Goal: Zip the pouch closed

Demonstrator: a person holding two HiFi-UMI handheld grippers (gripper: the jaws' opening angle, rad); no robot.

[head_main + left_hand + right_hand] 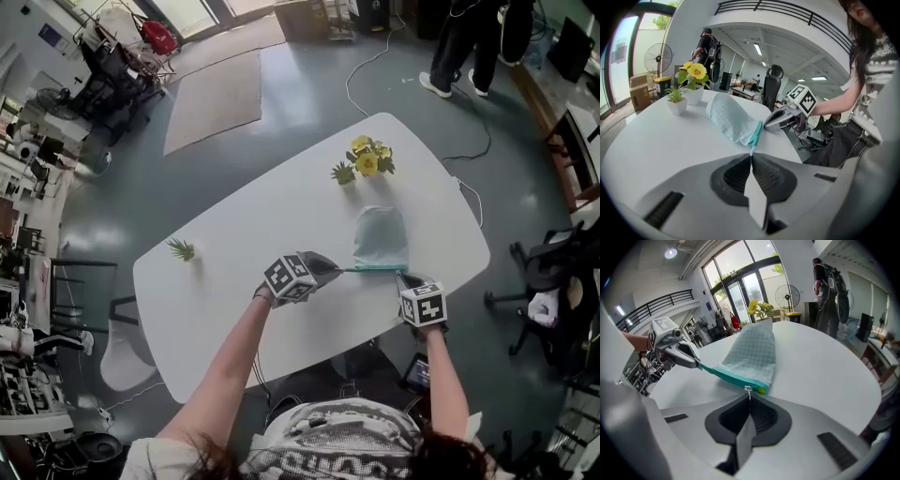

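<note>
Head view: pale-green pouch (380, 234) lies on the white table (234, 244); left gripper (337, 270) is clamped on its teal zip strip's (375, 268) end, and right gripper (402, 277) pinches what seems to be the zip pull (748, 389).

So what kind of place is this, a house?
Probably not a house; it looks like a big open office or lab. There is an office chair, benches crowded with equipment along one side, and a cable trailing over the floor.
</note>
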